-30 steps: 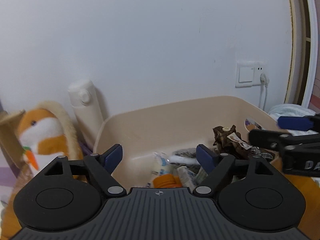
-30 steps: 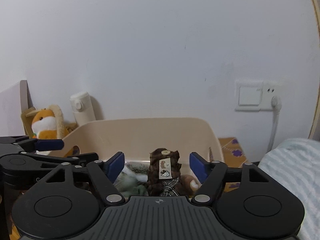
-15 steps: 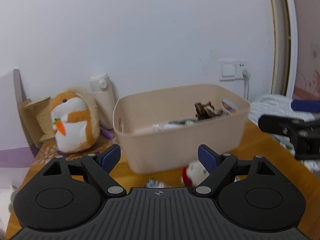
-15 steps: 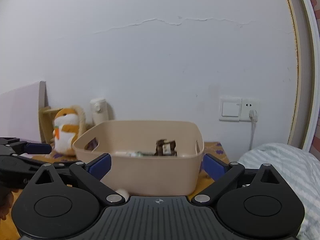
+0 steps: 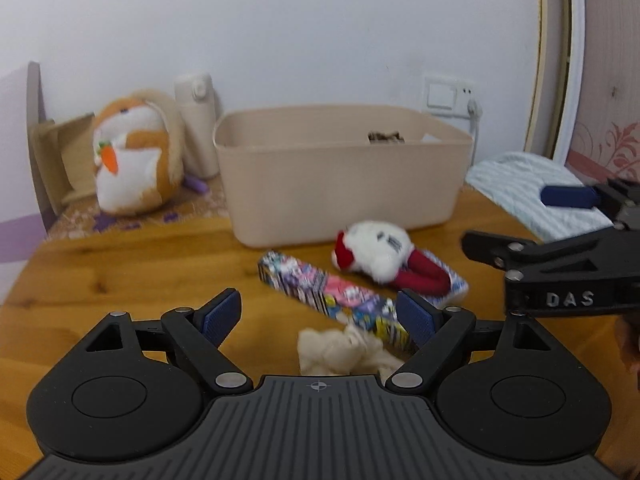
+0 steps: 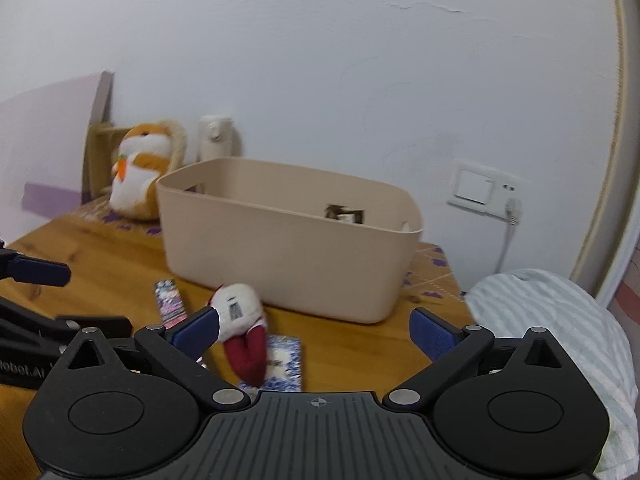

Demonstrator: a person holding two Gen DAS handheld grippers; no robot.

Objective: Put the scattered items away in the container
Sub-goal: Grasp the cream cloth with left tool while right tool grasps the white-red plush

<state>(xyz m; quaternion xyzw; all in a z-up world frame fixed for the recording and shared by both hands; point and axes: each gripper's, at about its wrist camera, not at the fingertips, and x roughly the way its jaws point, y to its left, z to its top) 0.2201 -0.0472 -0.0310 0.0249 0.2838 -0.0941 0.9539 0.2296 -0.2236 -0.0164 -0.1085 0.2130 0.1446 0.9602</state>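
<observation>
A beige plastic bin (image 5: pixel 340 176) stands on the wooden table, also in the right wrist view (image 6: pixel 288 240), with a brown item poking above its rim. In front of it lie a white and red plush toy (image 5: pixel 376 256) (image 6: pixel 240 320), a long colourful patterned box (image 5: pixel 328 300) (image 6: pixel 170 300), a blue-patterned flat pack (image 6: pixel 284 364) under the toy's red legs, and a crumpled cream cloth (image 5: pixel 344 352). My left gripper (image 5: pixel 320 316) is open and empty just above the cloth. My right gripper (image 6: pixel 316 330) is open and empty, near the plush toy.
An orange and white hamster plush (image 5: pixel 132 156) and a cream bottle (image 5: pixel 198 120) stand left of the bin near the wall. A striped blanket (image 6: pixel 552 344) lies off the table's right edge. A wall socket (image 6: pixel 484 188) with a cable is behind the bin.
Both grippers have pulled back and away from over the bin, staying open. The bin now sits farther off and the scattered items on the table in front have come into view.
</observation>
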